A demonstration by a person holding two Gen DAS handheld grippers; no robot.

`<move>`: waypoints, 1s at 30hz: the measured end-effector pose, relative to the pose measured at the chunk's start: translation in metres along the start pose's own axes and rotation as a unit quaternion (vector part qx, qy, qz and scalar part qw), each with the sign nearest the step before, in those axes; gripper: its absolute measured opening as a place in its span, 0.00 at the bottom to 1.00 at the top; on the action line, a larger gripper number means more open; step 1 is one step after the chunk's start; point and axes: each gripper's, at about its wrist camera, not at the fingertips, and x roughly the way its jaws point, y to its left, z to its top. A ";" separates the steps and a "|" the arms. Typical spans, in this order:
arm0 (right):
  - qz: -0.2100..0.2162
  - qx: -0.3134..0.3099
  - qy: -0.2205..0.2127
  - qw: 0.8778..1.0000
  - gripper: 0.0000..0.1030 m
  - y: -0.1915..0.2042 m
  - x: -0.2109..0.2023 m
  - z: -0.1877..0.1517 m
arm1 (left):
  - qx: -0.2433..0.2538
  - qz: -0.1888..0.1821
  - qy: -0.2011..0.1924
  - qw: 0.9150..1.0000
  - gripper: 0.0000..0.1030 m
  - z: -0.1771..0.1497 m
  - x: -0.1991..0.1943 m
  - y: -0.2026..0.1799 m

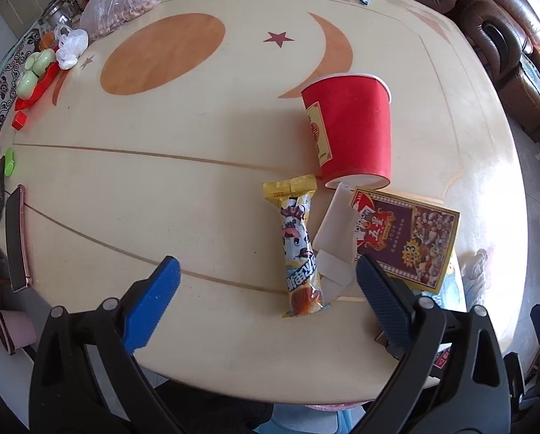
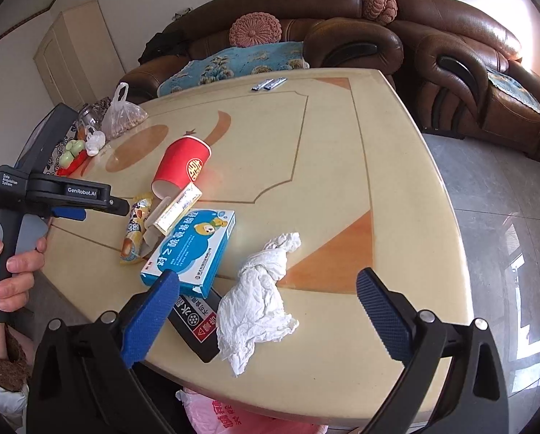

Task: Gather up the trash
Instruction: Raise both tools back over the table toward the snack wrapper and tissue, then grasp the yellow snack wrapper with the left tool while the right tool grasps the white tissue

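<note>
— Right wrist view: right gripper point(image 2: 268, 313) spread wide, empty, above the crumpled tissue point(image 2: 259, 300) near the table point(image 2: 396, 181) edge. Pink bag point(image 2: 212, 416) below that edge.

— Left gripper point(image 1: 268, 300) likewise released, straddling the snack wrapper point(image 1: 300, 249). Could snag the paper scrap point(image 1: 337, 231) too, or knock over the red cup point(image 1: 349, 130).

— Tissue soft; might slip from a shallow pinch.
</note>
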 end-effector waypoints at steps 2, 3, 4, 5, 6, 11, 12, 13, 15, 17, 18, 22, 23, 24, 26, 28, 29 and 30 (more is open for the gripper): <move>-0.001 -0.001 0.006 1.000 0.93 0.000 0.008 -0.002 | -0.011 -0.001 0.005 1.000 0.92 0.004 0.007 0.004; -0.002 -0.002 0.009 1.000 0.93 0.000 0.012 -0.003 | -0.017 -0.003 0.007 1.000 0.92 0.005 0.010 0.005; -0.002 -0.002 0.013 1.000 0.93 0.000 0.016 -0.004 | -0.021 -0.006 0.009 1.000 0.92 0.007 0.013 0.006; -0.002 -0.002 0.016 1.000 0.93 -0.001 0.019 -0.005 | -0.024 -0.007 0.011 1.000 0.92 0.008 0.016 0.007; -0.001 -0.001 0.018 1.000 0.93 -0.001 0.022 -0.006 | -0.026 -0.008 0.013 1.000 0.92 0.009 0.019 0.007; -0.007 -0.004 0.029 1.000 0.93 -0.004 0.038 -0.008 | -0.029 -0.008 0.018 0.999 0.92 0.014 0.031 0.006; -0.011 -0.007 0.032 0.999 0.93 -0.003 0.041 -0.009 | -0.030 -0.010 0.018 0.999 0.92 0.015 0.032 0.006; -0.016 -0.010 0.034 0.999 0.93 -0.004 0.045 -0.010 | -0.032 -0.012 0.019 0.999 0.92 0.016 0.034 0.007; -0.027 -0.016 0.040 0.999 0.93 -0.004 0.051 -0.011 | -0.036 -0.012 0.024 0.999 0.89 0.018 0.039 0.009; -0.040 -0.022 0.044 0.998 0.93 -0.003 0.057 -0.013 | -0.044 -0.013 0.027 0.999 0.85 0.020 0.042 0.014; -0.039 -0.023 0.045 0.998 0.93 -0.004 0.059 -0.014 | -0.045 -0.013 0.028 0.999 0.84 0.022 0.044 0.015; -0.042 -0.024 0.047 0.998 0.81 -0.005 0.065 -0.014 | -0.056 -0.016 0.036 0.998 0.74 0.026 0.052 0.020; -0.044 -0.025 0.047 0.998 0.80 -0.005 0.066 -0.014 | -0.058 -0.016 0.037 0.998 0.72 0.027 0.053 0.021; -0.044 -0.025 0.047 0.998 0.76 -0.004 0.067 -0.015 | -0.058 -0.018 0.039 0.997 0.70 0.028 0.054 0.021; -0.042 -0.026 0.046 0.998 0.61 -0.003 0.069 -0.013 | -0.062 -0.023 0.039 0.997 0.64 0.030 0.056 0.022; -0.042 -0.028 0.048 0.998 0.57 -0.003 0.072 -0.013 | -0.064 -0.027 0.039 0.997 0.60 0.034 0.057 0.022; -0.045 -0.031 0.045 0.997 0.57 -0.001 0.072 -0.014 | -0.065 -0.029 0.040 0.997 0.59 0.035 0.057 0.022; -0.052 -0.036 0.044 0.997 0.57 0.000 0.073 -0.014 | -0.068 -0.031 0.041 0.996 0.58 0.035 0.057 0.022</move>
